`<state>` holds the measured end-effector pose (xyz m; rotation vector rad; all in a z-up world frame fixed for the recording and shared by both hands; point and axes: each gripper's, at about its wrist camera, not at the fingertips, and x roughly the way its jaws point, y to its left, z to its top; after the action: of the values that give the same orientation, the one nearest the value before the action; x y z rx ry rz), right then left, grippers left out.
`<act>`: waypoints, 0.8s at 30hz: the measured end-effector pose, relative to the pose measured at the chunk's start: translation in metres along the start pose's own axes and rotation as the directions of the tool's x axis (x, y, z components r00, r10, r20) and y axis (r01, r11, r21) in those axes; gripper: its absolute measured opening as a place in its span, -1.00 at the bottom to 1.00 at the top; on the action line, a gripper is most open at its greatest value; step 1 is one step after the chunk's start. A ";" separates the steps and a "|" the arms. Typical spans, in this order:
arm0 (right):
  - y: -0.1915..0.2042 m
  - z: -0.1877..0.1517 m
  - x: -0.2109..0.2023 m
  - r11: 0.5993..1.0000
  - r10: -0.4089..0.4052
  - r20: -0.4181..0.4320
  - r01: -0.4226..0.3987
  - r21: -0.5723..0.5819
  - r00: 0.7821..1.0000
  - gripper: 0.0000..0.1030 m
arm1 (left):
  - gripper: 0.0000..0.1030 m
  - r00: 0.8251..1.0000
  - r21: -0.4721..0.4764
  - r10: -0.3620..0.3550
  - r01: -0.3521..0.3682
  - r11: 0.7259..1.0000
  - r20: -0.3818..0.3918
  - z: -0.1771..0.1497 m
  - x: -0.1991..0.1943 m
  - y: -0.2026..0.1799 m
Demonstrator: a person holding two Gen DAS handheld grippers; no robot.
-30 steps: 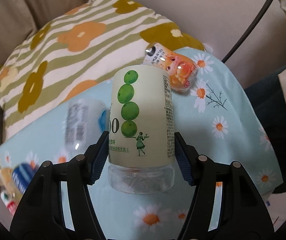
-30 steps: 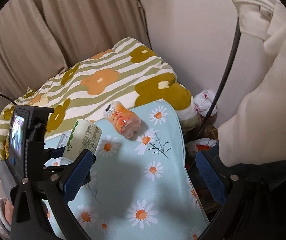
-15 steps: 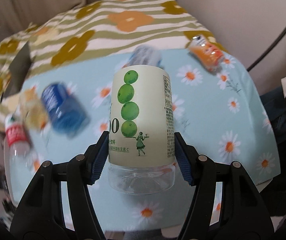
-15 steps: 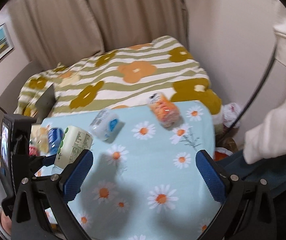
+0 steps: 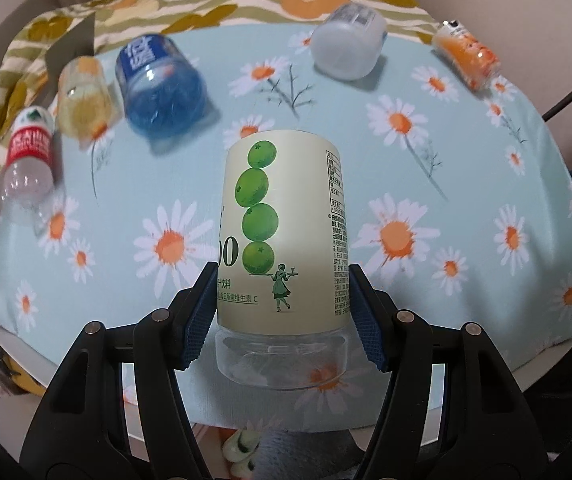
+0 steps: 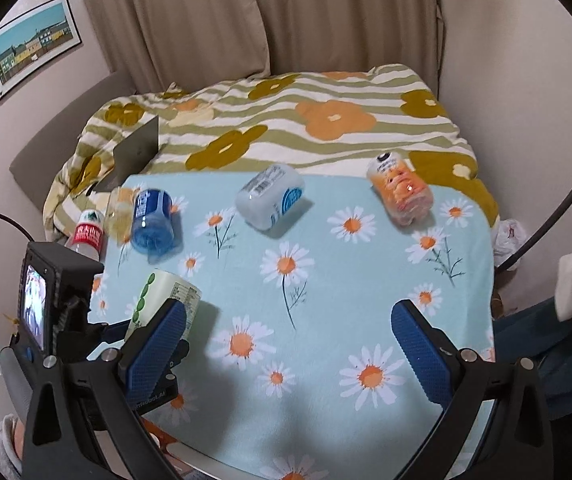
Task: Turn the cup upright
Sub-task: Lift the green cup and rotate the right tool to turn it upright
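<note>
Left gripper (image 5: 283,300) pinches the green-label cup (image 5: 281,232) between both blue pads, low on its label, above the near edge of the daisy cloth (image 5: 466,184). Right gripper (image 6: 288,344) hangs spread wide, holding nothing. Beyond lie a blue cup (image 5: 161,84), a white cup (image 5: 346,42), an orange cup (image 5: 468,54), and a red-label bottle (image 5: 27,160), all well apart from it.

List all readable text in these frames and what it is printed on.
"00": green-fruit cup held in the left claw.
"日所需维生素 C": same cup, partly hidden.
Its fine print column: too small.
Blue cup, red-label bottle, white cup, orange cup: lettering blurred, unreadable.
</note>
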<state>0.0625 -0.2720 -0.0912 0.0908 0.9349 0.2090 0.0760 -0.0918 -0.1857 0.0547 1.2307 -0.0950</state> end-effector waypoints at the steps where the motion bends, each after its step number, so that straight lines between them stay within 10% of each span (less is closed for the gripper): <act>1: 0.001 -0.001 0.001 1.000 0.003 -0.004 -0.003 0.001 1.000 0.99 | 0.31 1.000 -0.005 0.000 0.000 1.000 0.001 0.000 0.001 0.000; 8: 0.001 -0.005 0.000 1.000 0.010 -0.004 -0.010 -0.008 1.000 0.99 | 0.38 1.000 -0.008 0.009 -0.009 1.000 0.007 0.000 0.001 0.003; 11: 0.003 -0.003 -0.003 1.000 0.010 0.007 -0.009 -0.013 1.000 0.99 | 0.93 0.999 -0.008 0.040 -0.040 0.999 0.027 -0.001 -0.003 0.004; 24: 0.021 0.024 -0.030 0.995 0.073 0.024 -0.071 -0.076 0.997 0.99 | 1.00 0.984 -0.078 0.130 -0.121 0.990 0.125 -0.008 -0.090 0.037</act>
<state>0.0616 -0.2582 -0.0495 0.0580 0.8970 0.3084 0.0432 -0.0504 -0.1042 0.0642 1.0965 0.0543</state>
